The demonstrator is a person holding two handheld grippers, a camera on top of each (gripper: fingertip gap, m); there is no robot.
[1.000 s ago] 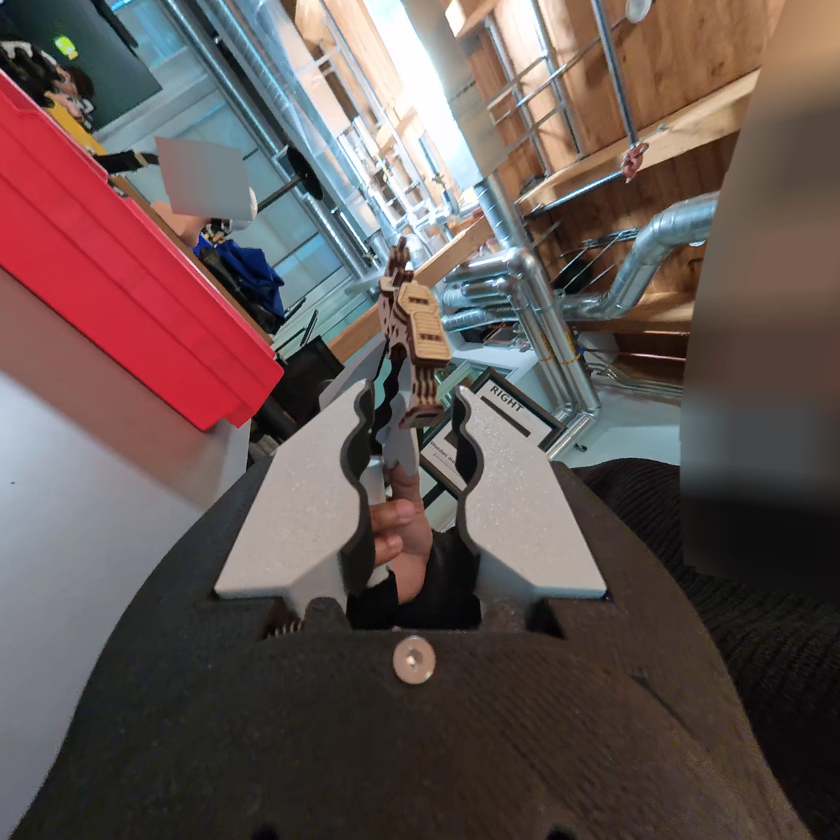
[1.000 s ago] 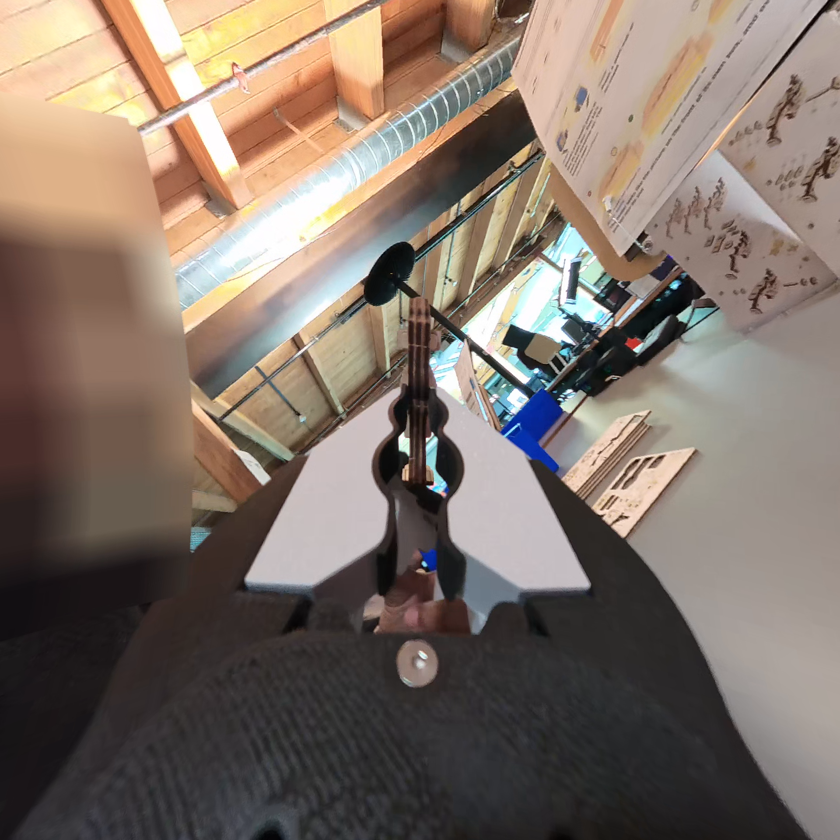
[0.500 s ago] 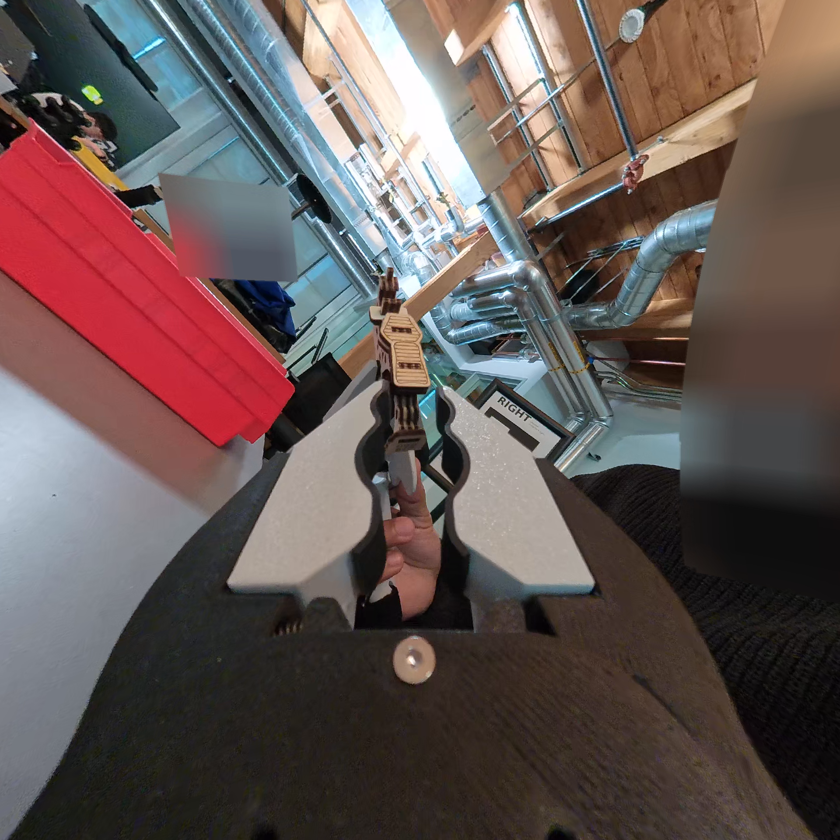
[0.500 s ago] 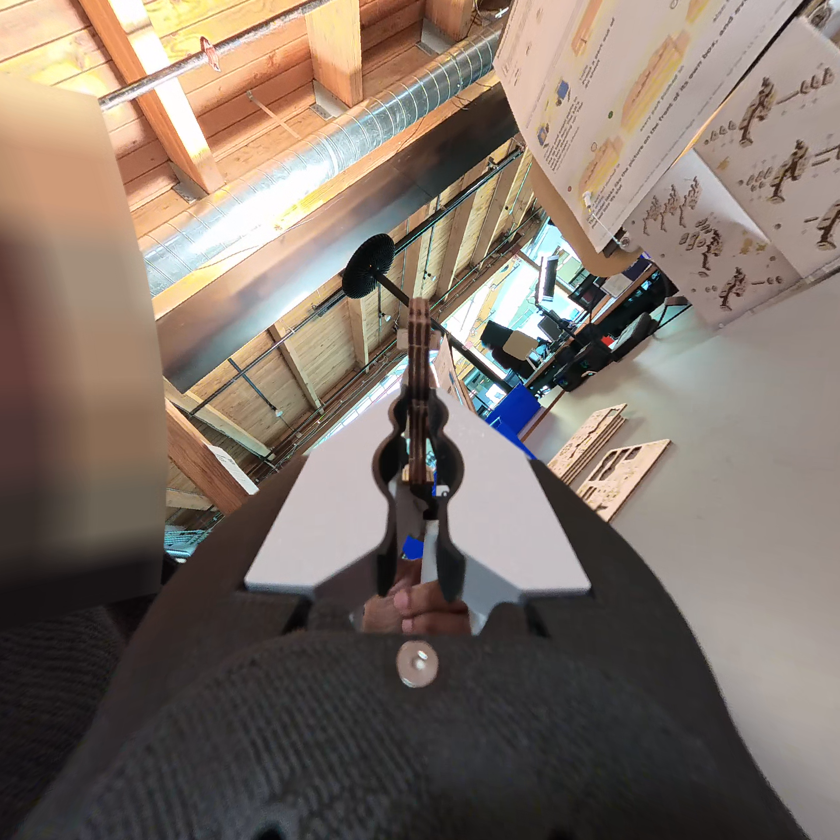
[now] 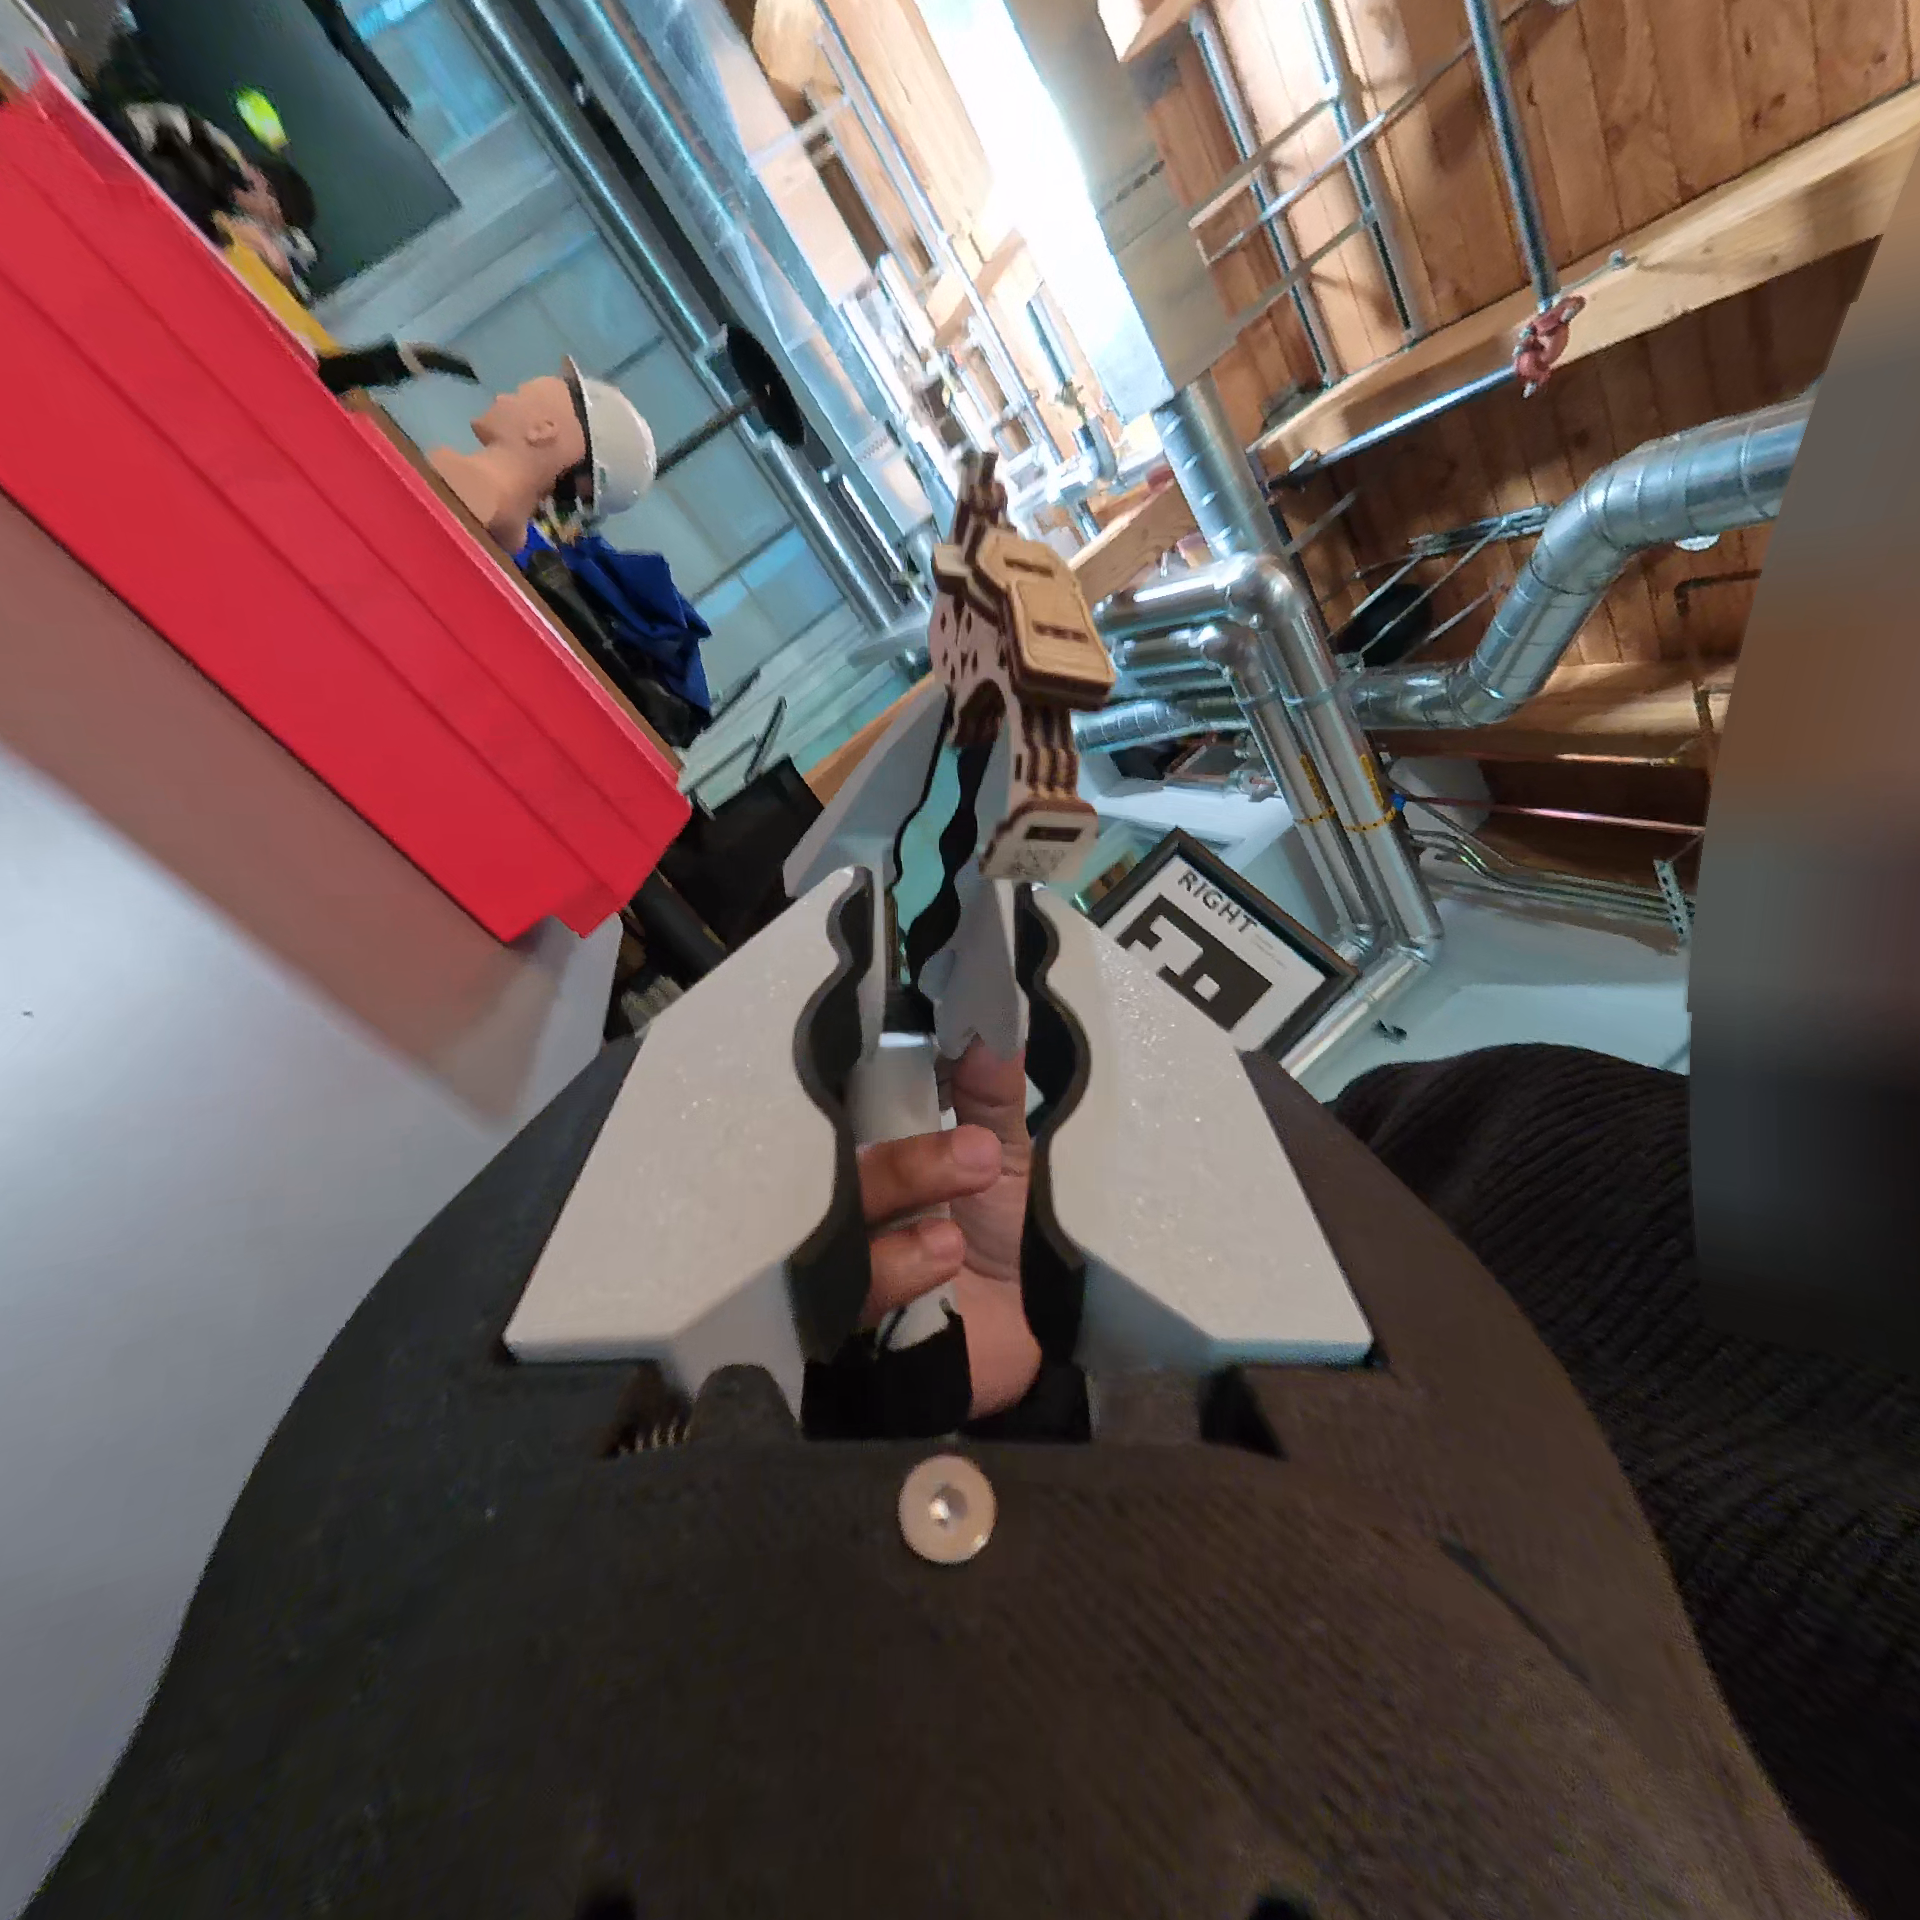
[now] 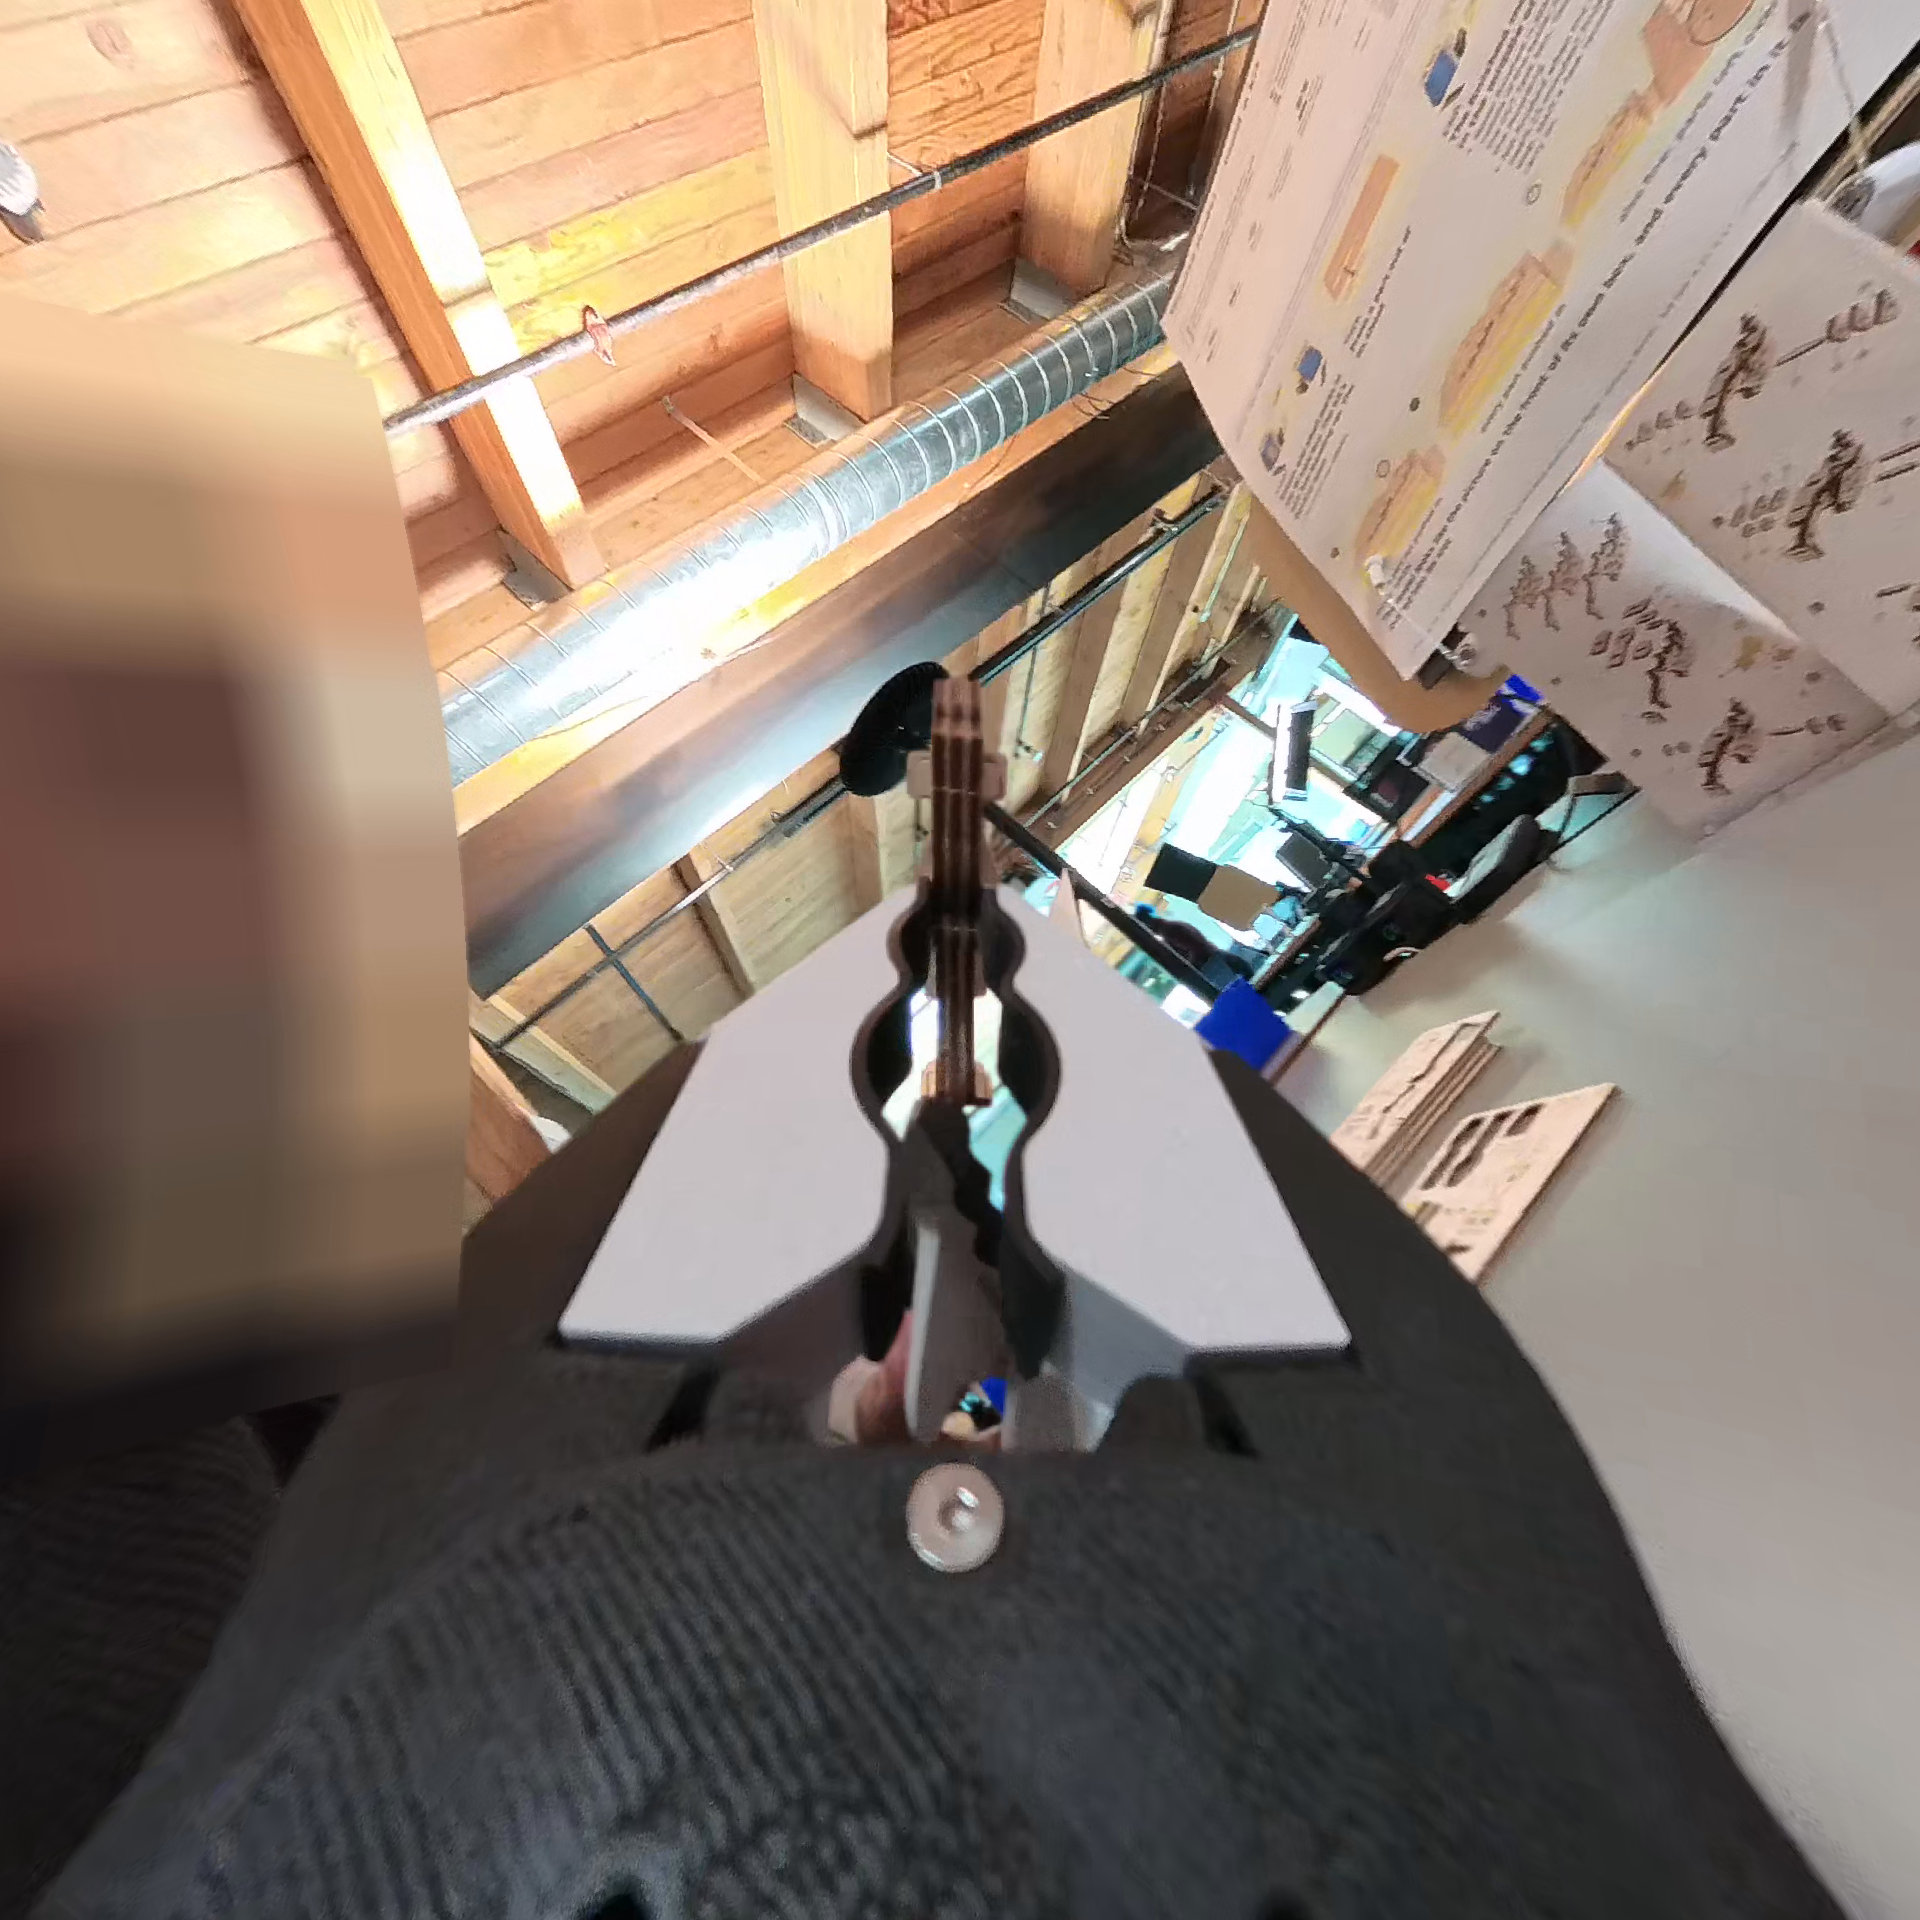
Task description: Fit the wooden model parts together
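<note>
The wooden model point(image 6: 956, 883) is a small layered plywood figure. My right gripper point(image 6: 956, 904) is shut on it and I see it edge-on, sticking up past the fingertips. In the left wrist view the model point(image 5: 1013, 675) stands above and beyond my left gripper point(image 5: 945, 904), held by the right gripper point(image 5: 940, 821) farther off. My left gripper is open and empty, its jaws apart just below the model's lower end. A hand point(image 5: 935, 1195) shows through the gap. The left gripper's fingers point(image 6: 966, 1236) show low between the right jaws.
A red bin point(image 5: 312, 571) stands on the white table point(image 5: 156, 1143) at the left. A framed sign point(image 5: 1216, 966) stands behind. Cut-out plywood sheets point(image 6: 1475, 1143) lie on the table at right, under hanging instruction sheets point(image 6: 1455, 312). Dark knit sleeves fill the lower views.
My left jaws narrowed around the model's lower end, then spread apart again. The model now tilts to the right in the left view. The right view has tipped up toward the ceiling.
</note>
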